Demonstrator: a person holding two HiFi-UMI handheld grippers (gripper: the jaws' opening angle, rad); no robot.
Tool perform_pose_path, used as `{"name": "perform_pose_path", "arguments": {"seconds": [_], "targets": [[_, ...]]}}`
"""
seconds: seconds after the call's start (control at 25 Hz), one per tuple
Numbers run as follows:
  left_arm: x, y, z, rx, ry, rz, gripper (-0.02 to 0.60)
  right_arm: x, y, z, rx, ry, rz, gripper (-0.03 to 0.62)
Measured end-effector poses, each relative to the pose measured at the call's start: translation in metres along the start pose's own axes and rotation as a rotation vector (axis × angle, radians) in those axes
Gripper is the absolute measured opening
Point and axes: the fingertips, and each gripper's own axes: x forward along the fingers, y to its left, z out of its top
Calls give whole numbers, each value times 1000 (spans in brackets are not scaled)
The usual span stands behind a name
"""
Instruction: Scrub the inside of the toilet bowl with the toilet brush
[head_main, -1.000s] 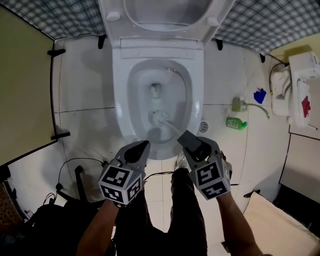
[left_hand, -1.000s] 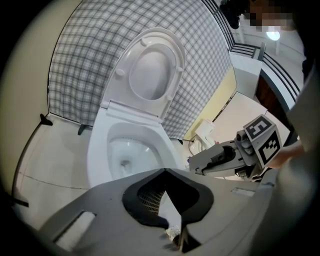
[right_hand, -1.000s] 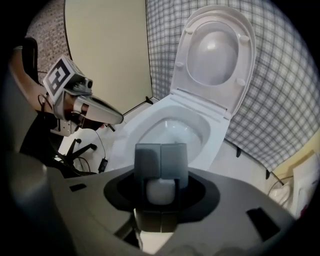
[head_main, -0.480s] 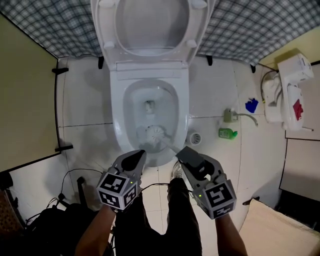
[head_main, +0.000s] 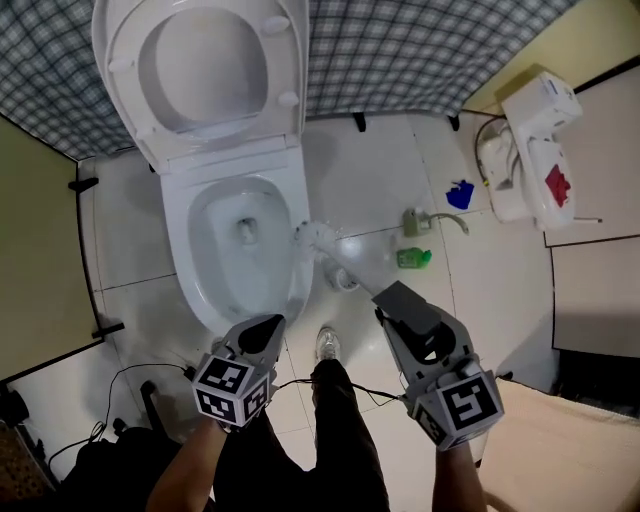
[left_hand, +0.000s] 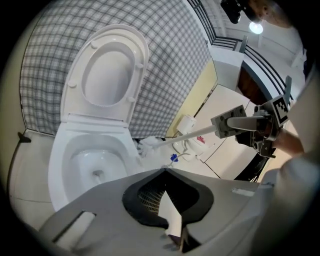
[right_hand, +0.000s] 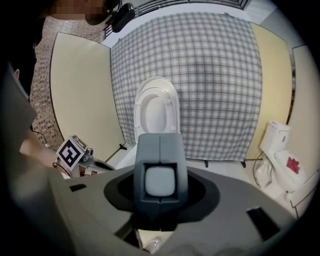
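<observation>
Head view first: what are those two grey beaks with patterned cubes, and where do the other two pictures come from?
No robot here: a person holds a two-jaw gripper in each hand. The head view comes from a camera on the person's head, looking down at a toilet with its lid up. The other two cameras ride on the grippers, looking along their jaws. The right gripper clamps the toilet brush by its handle, bristles at the bowl's rim. The left gripper is shut and empty. A green bottle sits on the tiled floor.
</observation>
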Motion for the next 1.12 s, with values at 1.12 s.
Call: {"name": "perform_pose_path", "arguments": {"seconds": [1.12], "targets": [[101, -66, -92, 77, 182, -107, 9, 131, -117, -314, 56, 404, -130, 184]]}}
